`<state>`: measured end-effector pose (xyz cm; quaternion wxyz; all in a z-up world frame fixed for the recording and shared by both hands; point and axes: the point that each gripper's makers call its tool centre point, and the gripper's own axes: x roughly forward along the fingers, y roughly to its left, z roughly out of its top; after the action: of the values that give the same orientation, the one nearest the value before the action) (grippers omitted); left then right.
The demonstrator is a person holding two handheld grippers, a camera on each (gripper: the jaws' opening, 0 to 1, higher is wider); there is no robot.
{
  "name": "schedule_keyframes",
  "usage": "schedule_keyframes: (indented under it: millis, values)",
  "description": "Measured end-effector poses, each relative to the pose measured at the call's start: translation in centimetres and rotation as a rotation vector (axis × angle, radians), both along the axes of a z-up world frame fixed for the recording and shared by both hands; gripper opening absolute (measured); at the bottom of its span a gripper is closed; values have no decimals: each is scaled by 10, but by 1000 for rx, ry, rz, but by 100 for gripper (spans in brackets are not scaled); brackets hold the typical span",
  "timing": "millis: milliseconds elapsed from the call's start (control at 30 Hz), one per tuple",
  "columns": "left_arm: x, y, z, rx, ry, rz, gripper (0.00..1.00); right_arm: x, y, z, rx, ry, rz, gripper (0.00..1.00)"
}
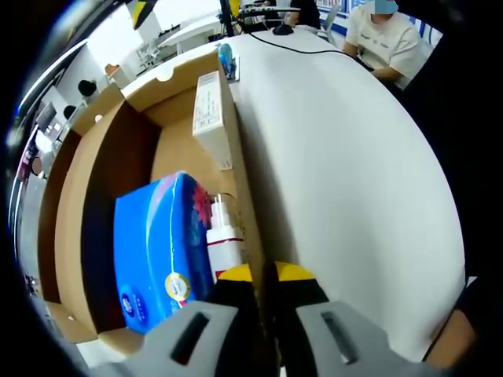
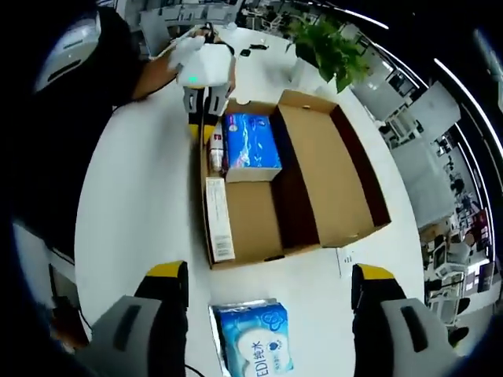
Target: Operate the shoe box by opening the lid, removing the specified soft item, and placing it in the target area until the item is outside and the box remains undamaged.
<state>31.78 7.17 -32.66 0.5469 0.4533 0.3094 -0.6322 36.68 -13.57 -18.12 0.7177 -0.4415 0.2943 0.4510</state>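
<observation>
The open cardboard shoe box (image 2: pixel 314 169) lies on the white table with its lid (image 2: pixel 346 181) folded out flat. Inside lie a blue soft tissue pack (image 2: pixel 250 141) (image 1: pixel 161 251), a white bottle (image 2: pixel 214 155) (image 1: pixel 224 236) and a long white carton (image 2: pixel 218 218) (image 1: pixel 211 118). My left gripper (image 1: pixel 265 275) (image 2: pixel 206 118) is shut on the box's side wall (image 1: pixel 244 181), beside the bottle. A second blue tissue pack (image 2: pixel 255 339) lies on the table outside the box. Above it my right gripper (image 2: pixel 271 275) stands wide open with nothing in it.
A person (image 1: pixel 385 39) sits at the table's far side, near a black cable (image 1: pixel 302 49). A potted plant (image 2: pixel 326 47) stands beyond the box. The person holding the left gripper shows as a sleeve (image 2: pixel 78 86). Bare white table (image 1: pixel 354 181) stretches beside the box.
</observation>
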Motion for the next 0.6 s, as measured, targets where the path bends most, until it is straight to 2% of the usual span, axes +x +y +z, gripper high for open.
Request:
schedule_keyframes:
  millis: [200, 367, 433, 600]
  values:
    - [1, -1, 0, -4, 2, 3, 4, 5, 11, 7, 10, -13, 6, 87]
    - [1, -1, -1, -3, 2, 2, 4, 21, 23, 22, 75, -98, 18, 85]
    - [1, -1, -1, -4, 3, 2, 4, 27, 27, 30, 86, -141, 30, 81]
    - [1, -1, -1, -4, 4, 3, 4, 34, 35, 39, 130, -141, 9, 71]
